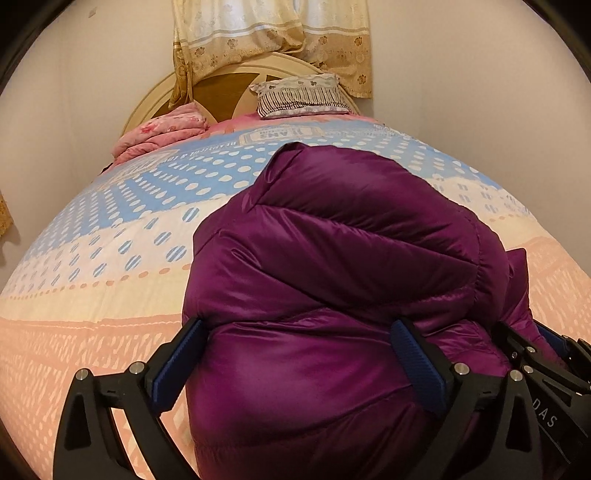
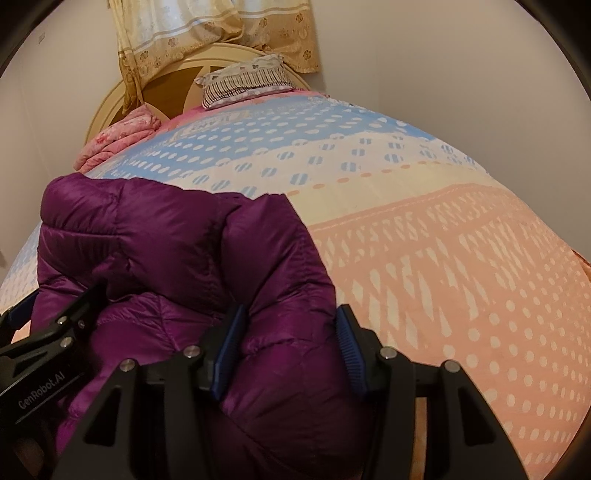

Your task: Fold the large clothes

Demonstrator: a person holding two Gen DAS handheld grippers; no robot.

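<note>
A shiny purple puffer jacket (image 1: 332,266) lies bunched in a thick bundle on the bed near its front edge; it also fills the left of the right wrist view (image 2: 155,251). My left gripper (image 1: 299,350) has its jaws wide apart with a bulky fold of the jacket between the blue pads (image 1: 417,365). My right gripper (image 2: 291,343) also straddles a padded fold of the jacket, its pads (image 2: 229,350) pressing both sides. Each gripper shows at the edge of the other's view, close beside it.
The bedspread (image 1: 110,266) is patterned in blue, cream and peach. A folded pink blanket (image 1: 162,129) and a striped pillow (image 1: 299,96) lie at the wooden headboard (image 1: 221,88). A curtain (image 1: 273,33) hangs behind. Walls flank the bed.
</note>
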